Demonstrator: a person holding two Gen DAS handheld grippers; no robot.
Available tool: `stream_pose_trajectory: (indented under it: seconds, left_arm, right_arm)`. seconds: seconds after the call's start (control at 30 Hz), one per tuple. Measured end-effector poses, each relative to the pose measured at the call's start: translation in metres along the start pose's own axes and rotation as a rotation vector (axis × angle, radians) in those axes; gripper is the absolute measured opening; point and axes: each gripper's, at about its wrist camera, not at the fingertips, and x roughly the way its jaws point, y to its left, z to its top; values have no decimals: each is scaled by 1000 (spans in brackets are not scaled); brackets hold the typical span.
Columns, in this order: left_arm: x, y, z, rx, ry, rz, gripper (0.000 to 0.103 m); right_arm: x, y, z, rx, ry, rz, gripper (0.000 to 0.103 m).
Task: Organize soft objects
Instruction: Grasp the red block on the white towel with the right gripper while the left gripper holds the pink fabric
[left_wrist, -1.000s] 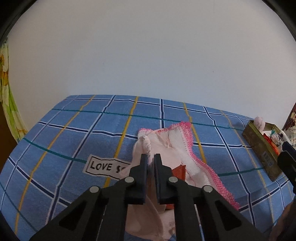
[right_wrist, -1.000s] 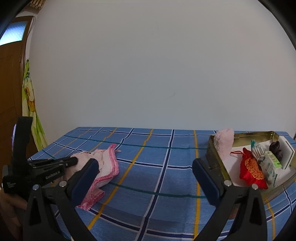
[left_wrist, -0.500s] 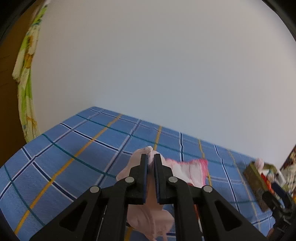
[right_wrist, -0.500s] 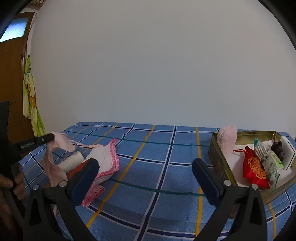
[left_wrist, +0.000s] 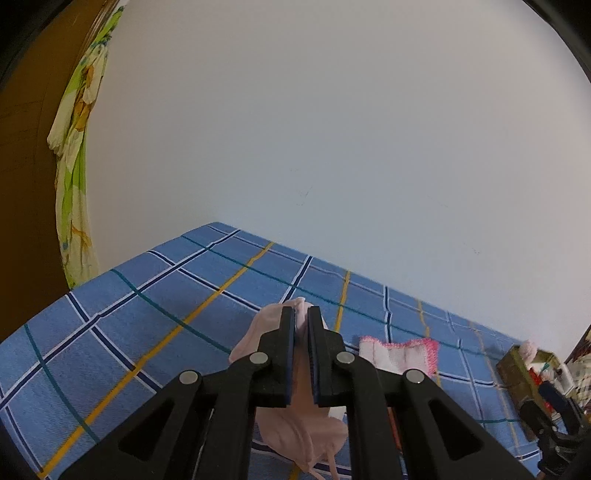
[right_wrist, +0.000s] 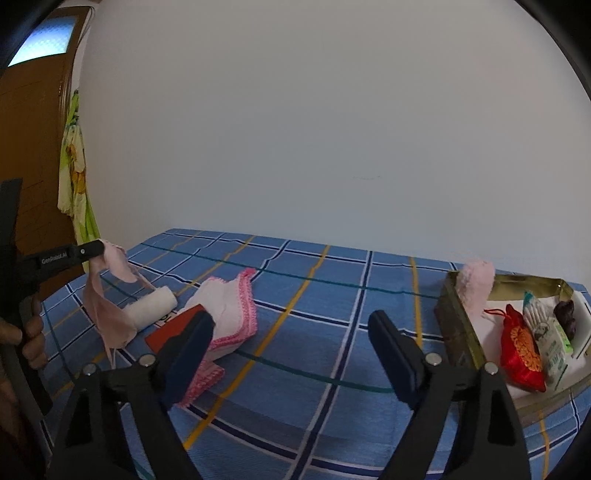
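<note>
Working left to right on the blue plaid sheet (right_wrist: 314, 332): my left gripper (left_wrist: 302, 325) is pinching a pale pink cloth (right_wrist: 107, 295) that dangles off the bed, next a white roll (right_wrist: 153, 306), a red card (right_wrist: 173, 325), a pink-edged towel (right_wrist: 229, 314), then the tin tray (right_wrist: 458, 325) far right. My right gripper (right_wrist: 291, 354) hovers empty, fingers spread but just closing a bit, angled slightly down.

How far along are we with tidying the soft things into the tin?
Done: a fluffy pink cloth hangs over the tin rim, red pouch inside. In hand: the left gripper holds the pale pink cloth lifted. Left: pink-edged towel and white roll on the bed; right gripper, just closing slightly, holds nothing.
</note>
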Motion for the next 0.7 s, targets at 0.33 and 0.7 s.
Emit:
stream_pose_trajectory:
  seconds: [0.33,0.7]
  left_arm:
    - [-45,9,21,-11,-112,42,8]
    - [-58,16,23,-6,-122,52,8]
  right_arm:
    - [25,37,22,35,32,137,87]
    - [113,87,5,-7,368,104,75]
